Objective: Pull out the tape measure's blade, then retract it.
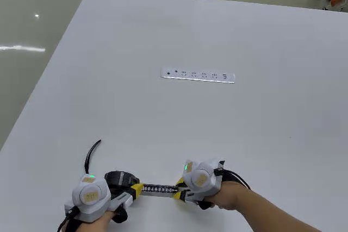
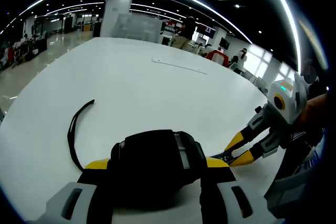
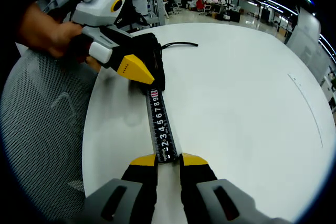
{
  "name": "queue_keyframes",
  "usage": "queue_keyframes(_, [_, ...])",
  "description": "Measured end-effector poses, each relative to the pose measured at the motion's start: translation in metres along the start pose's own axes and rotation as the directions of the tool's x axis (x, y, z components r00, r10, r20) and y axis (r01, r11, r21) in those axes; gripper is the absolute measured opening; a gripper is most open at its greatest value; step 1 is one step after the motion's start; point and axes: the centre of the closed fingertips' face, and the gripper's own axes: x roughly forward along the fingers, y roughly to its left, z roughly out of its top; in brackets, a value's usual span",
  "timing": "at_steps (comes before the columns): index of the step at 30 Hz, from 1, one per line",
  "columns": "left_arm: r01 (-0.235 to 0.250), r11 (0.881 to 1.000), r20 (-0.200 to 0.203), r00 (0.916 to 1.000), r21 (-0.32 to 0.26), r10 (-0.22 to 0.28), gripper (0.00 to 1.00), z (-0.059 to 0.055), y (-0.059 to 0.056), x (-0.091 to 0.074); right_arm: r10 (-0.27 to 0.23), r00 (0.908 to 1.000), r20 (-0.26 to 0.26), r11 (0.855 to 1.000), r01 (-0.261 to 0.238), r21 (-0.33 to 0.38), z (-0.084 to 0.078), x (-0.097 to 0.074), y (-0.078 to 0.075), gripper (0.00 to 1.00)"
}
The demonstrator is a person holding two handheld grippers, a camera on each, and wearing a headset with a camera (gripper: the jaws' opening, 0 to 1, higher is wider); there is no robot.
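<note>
White and almost bare, the bench (image 1: 217, 36) stands in a bright open hall, with one power strip (image 1: 198, 75) lying flat near its middle, well apart from the work. By the near edge sits the single tape measure: its black case (image 1: 120, 180) is clamped between the fingers of the left gripper (image 1: 129, 186), which press against its two sides. Its one blade (image 3: 159, 121) runs out flat on the bench to the right gripper (image 3: 168, 160). That gripper's fingers (image 3: 142, 161) are closed in on the blade's free end, pinching it from either side. The blade's long axis lies along the near edge, case at the left end and tip at the right. In the right gripper view it points straight away from the fingers to the case. Only a short run of printed numerals shows, so I judge the pull to be at an early stage. The coming move turns on that line: the right gripper, the one at the tip, would draw away toward the bench's right edge while the left pins the case. One black wrist strap (image 1: 89, 156) trails from the case toward the far edge. The count is two grippers, one tape measure, one strap and one power strip.
</note>
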Motion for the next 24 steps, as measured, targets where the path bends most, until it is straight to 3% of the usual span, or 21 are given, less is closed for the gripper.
queue_keyframes(24, [-0.003, 1.0, -0.003, 1.0, -0.002, 0.003, 0.63, -0.0004, 0.0009, 0.0004, 0.008, 0.9999, 0.01, 1.0, -0.008, -0.001, 0.007, 0.0064, 0.0002, 0.14])
